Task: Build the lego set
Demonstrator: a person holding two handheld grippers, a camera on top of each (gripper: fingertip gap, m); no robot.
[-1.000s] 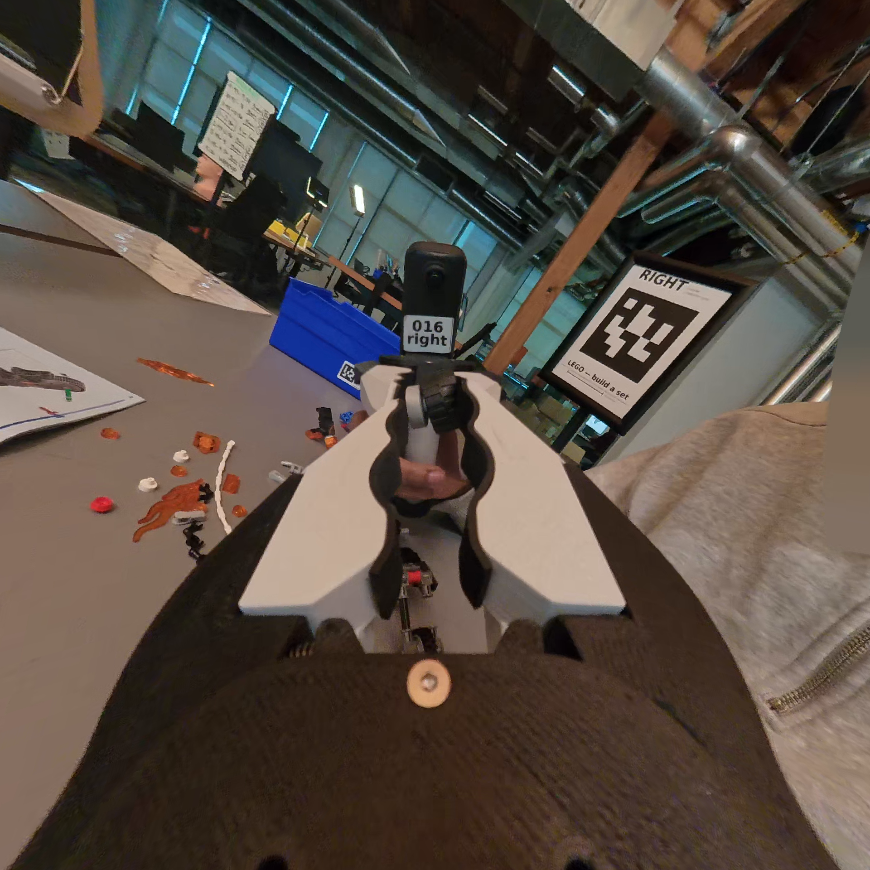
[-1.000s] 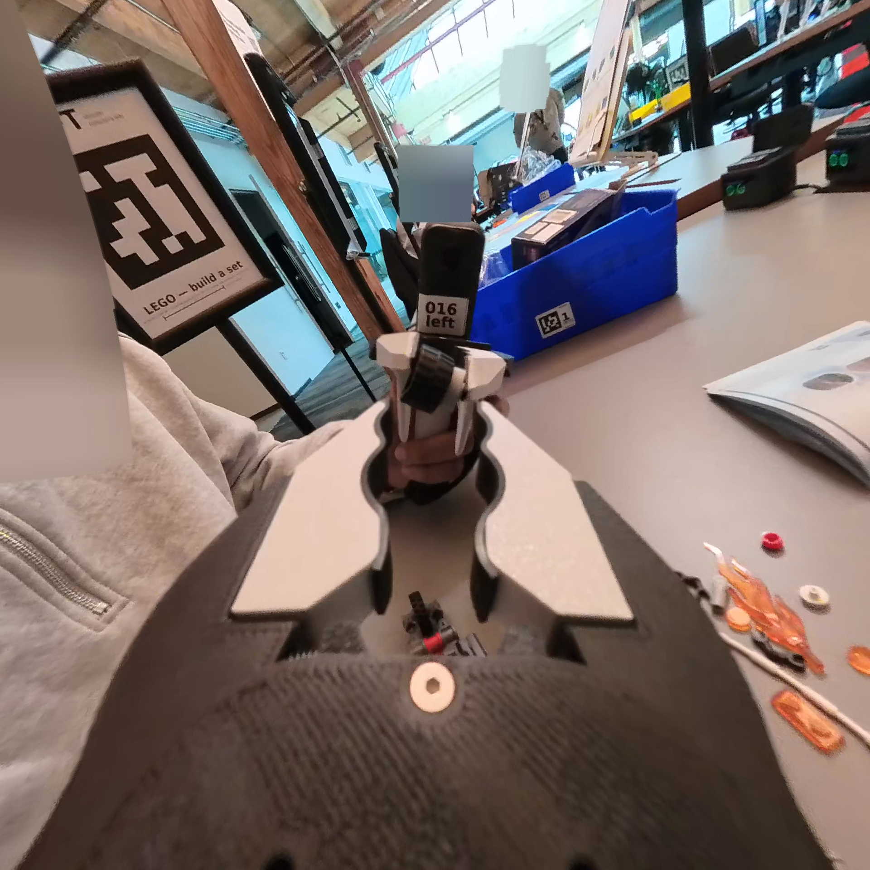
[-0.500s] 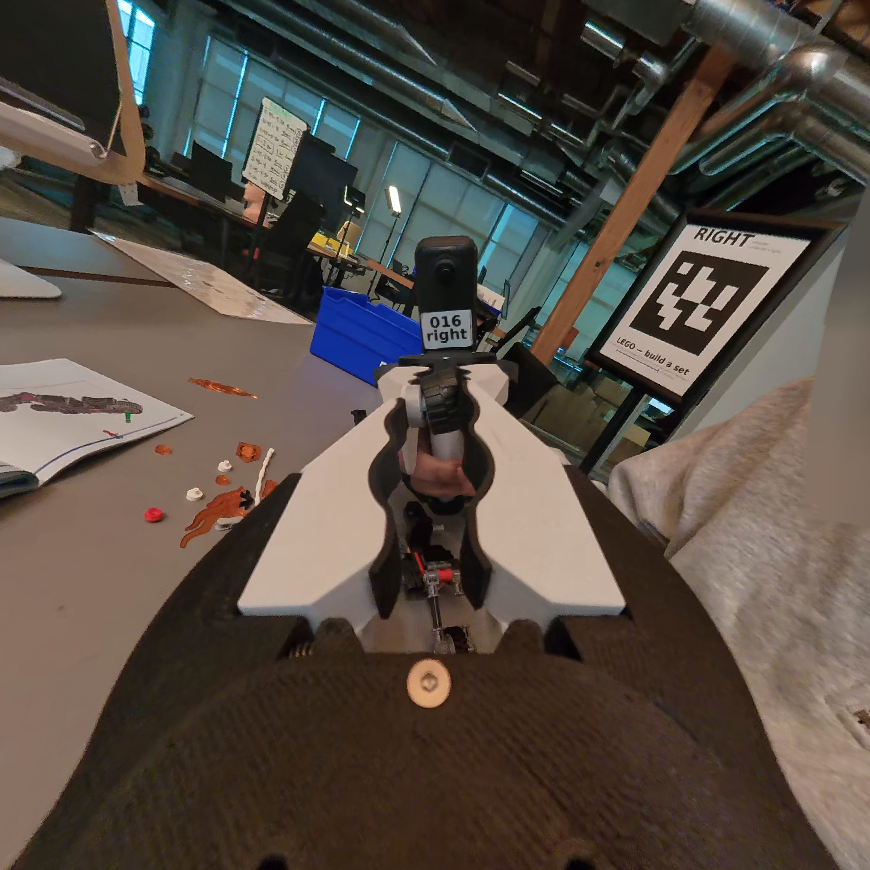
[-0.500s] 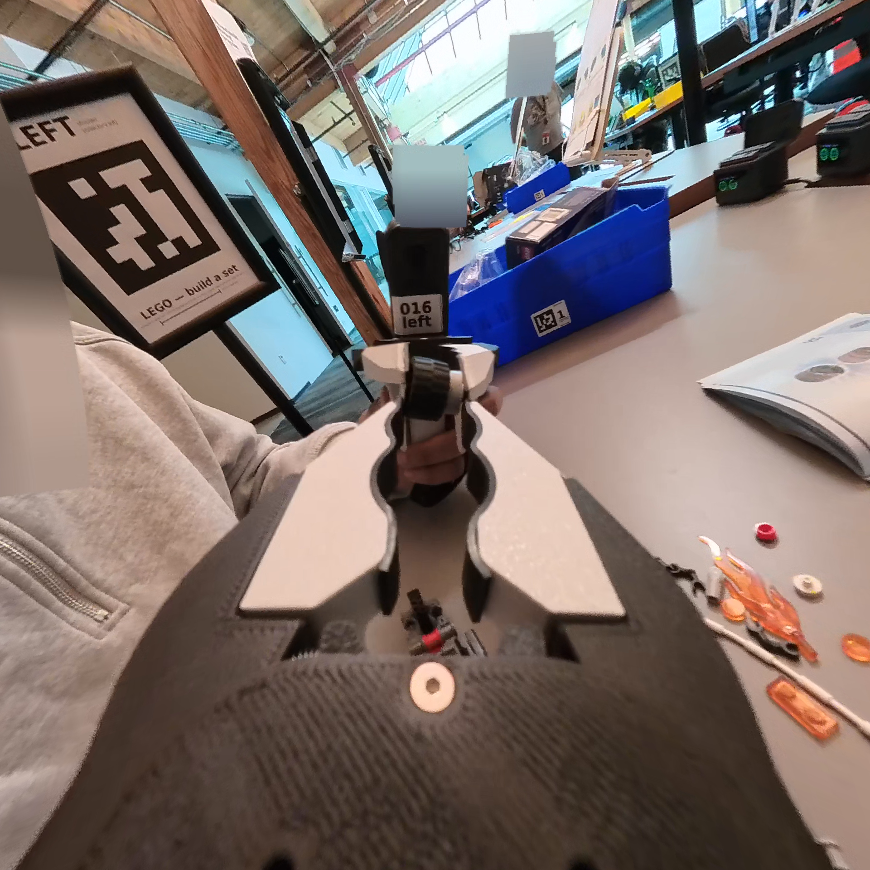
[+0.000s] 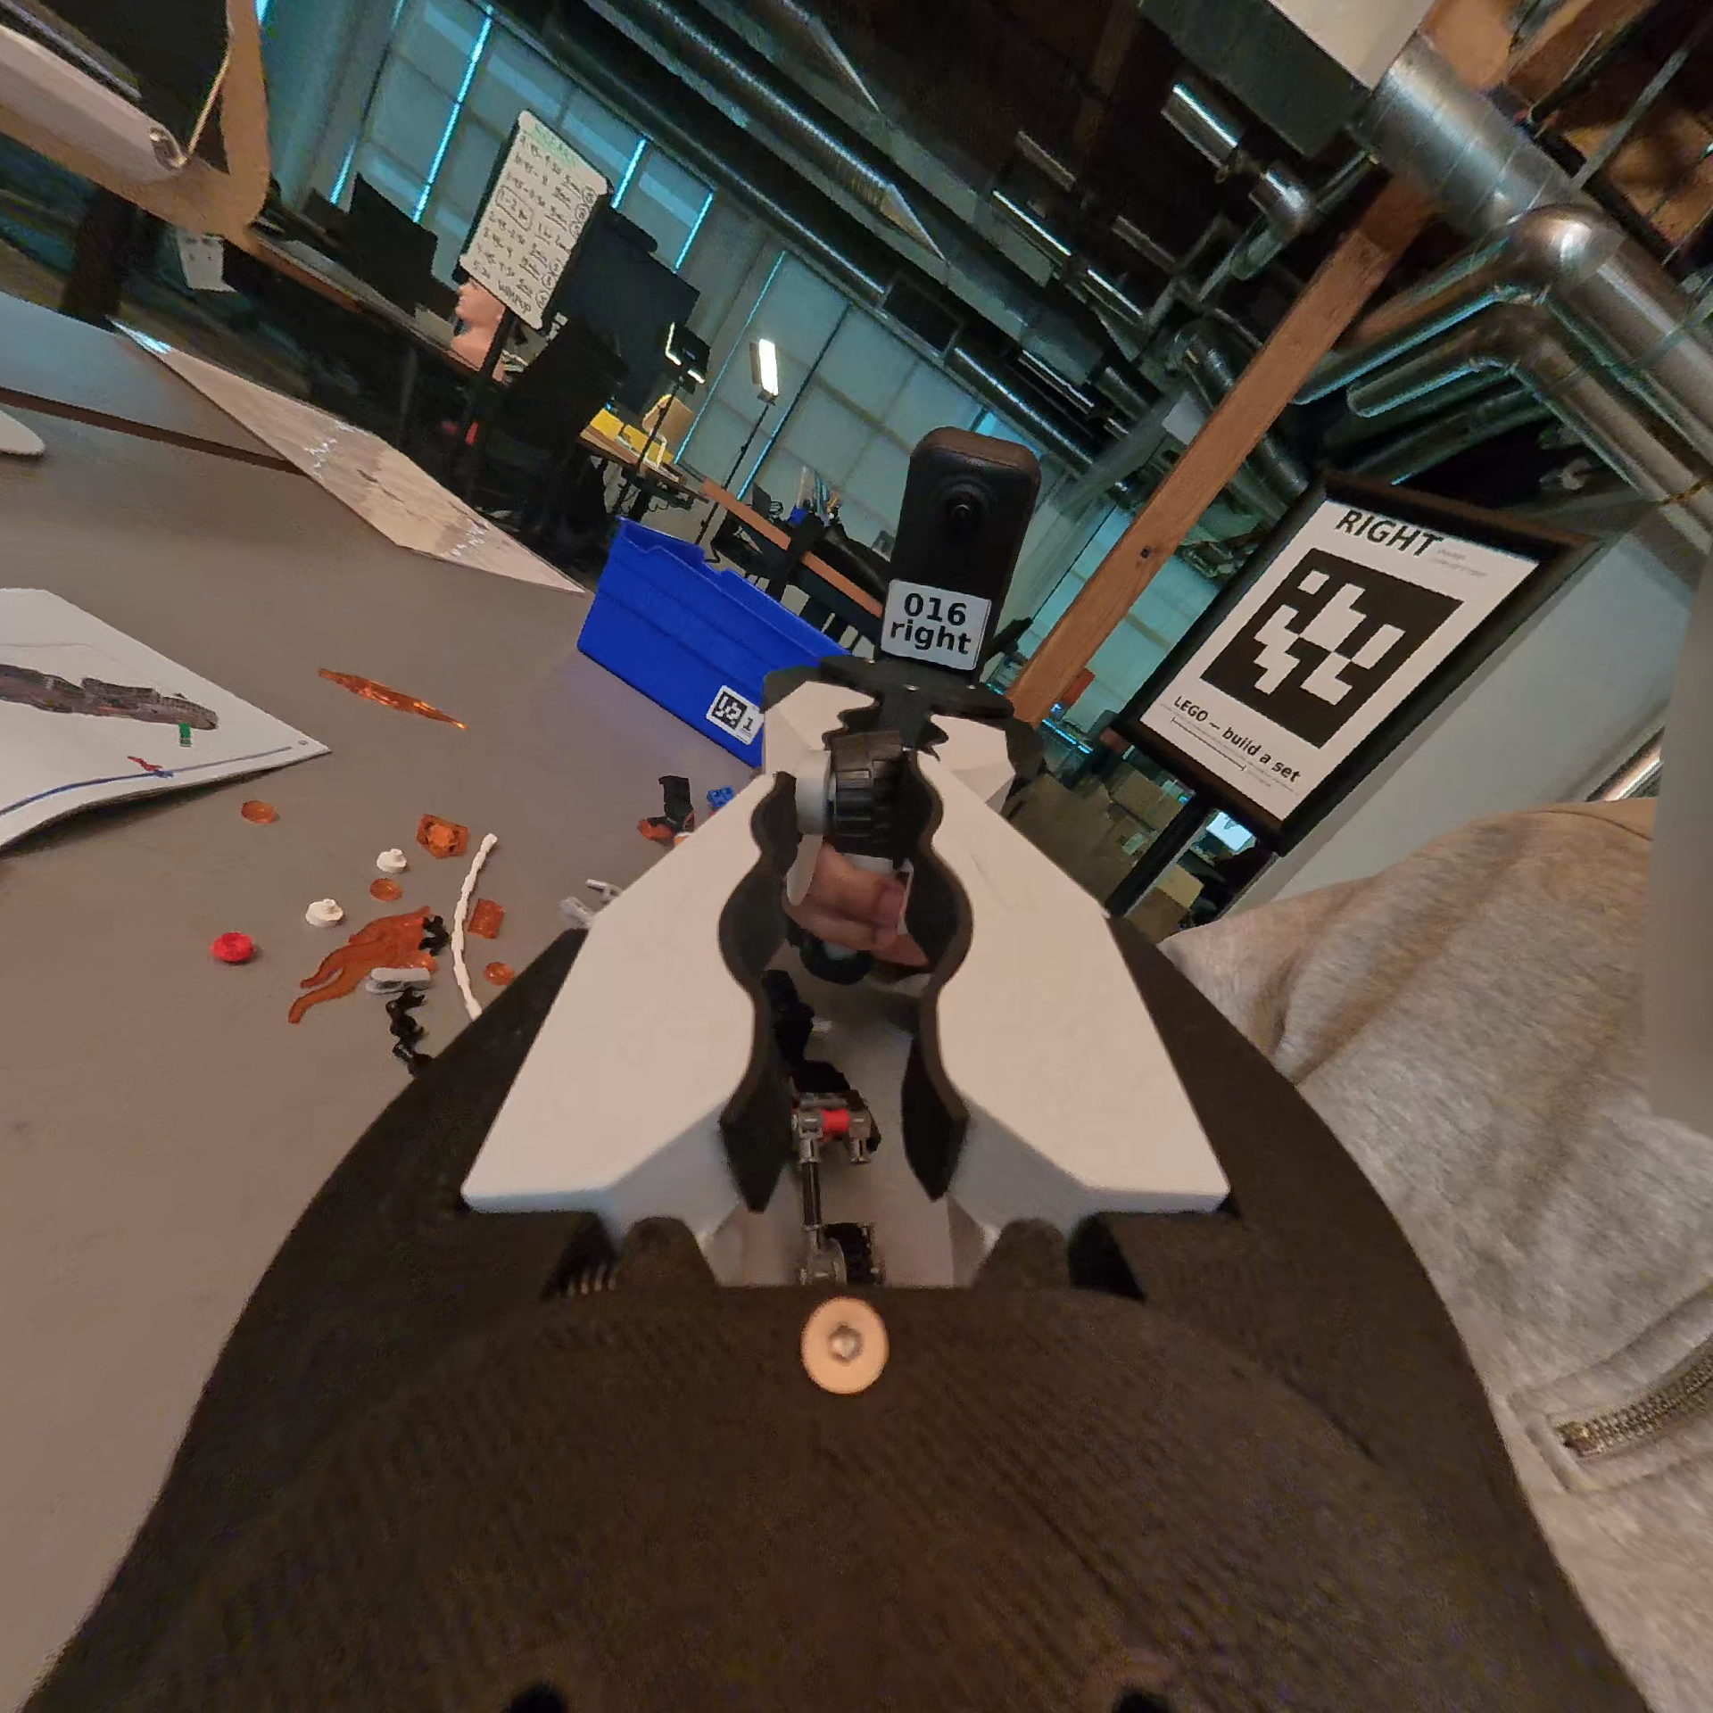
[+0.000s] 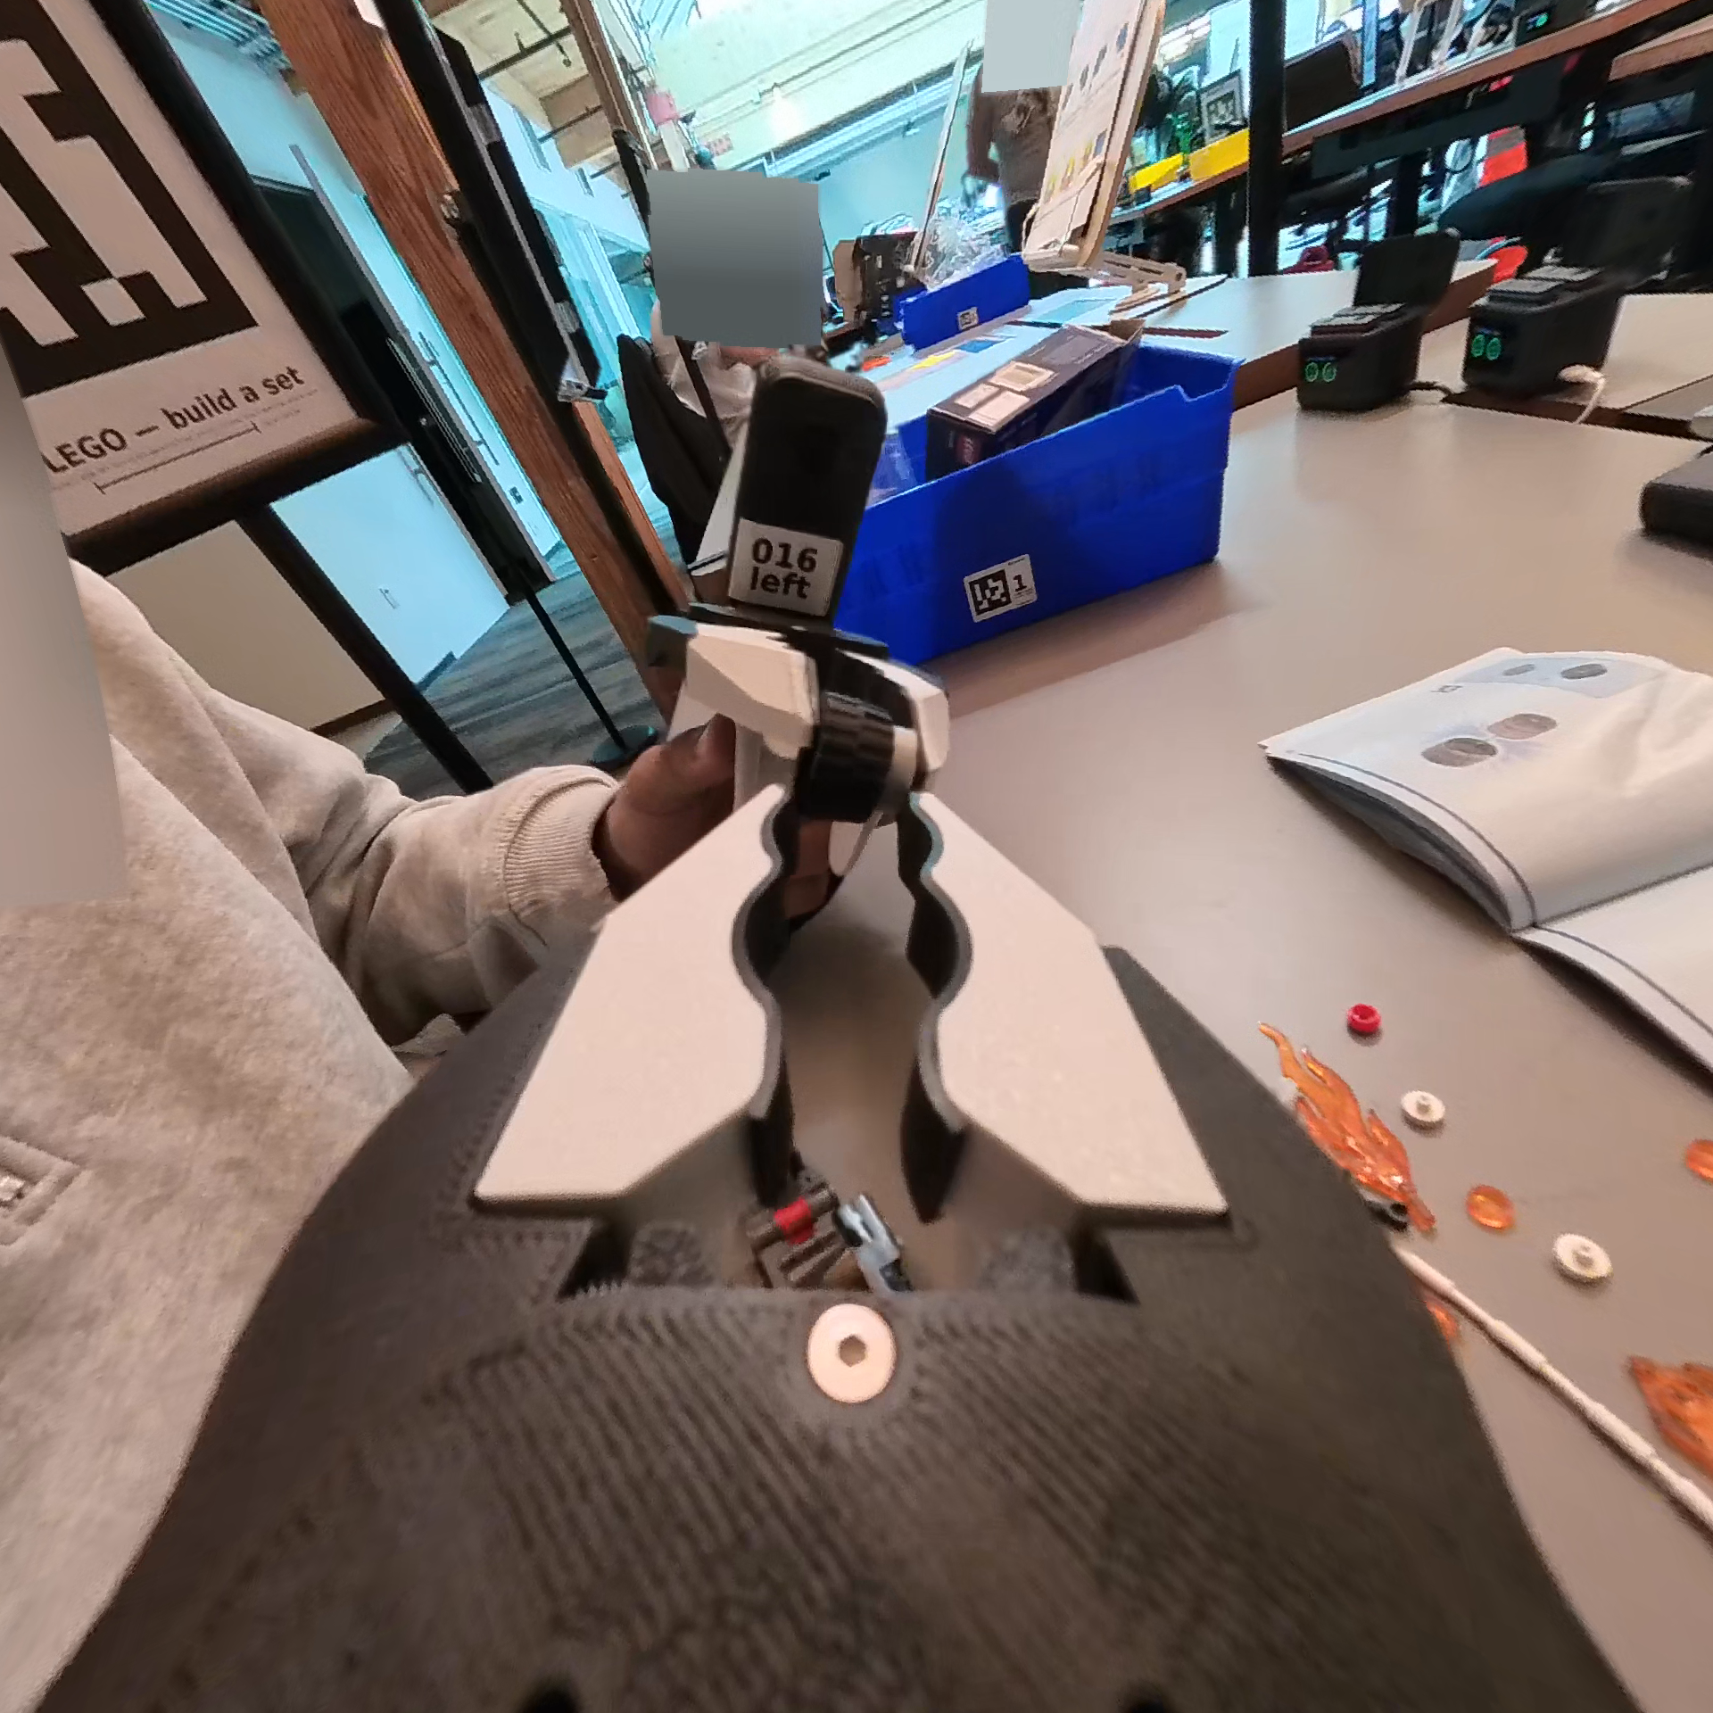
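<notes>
Both tools face each other above the grey table (image 5: 139, 1159), the left gripper (image 5: 839, 1149) clamped on a small black-and-grey lego assembly with a red pin (image 5: 830, 1126) and the right gripper (image 6: 848, 1168) apparently pinching its other end (image 6: 816, 1237), so I judge a joining step that needs careful alignment next.

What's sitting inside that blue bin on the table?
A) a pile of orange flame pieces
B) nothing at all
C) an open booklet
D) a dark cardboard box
D: in the right wrist view a dark box leans inside the blue bin, while the flame pieces and the booklet lie on the table.
</notes>
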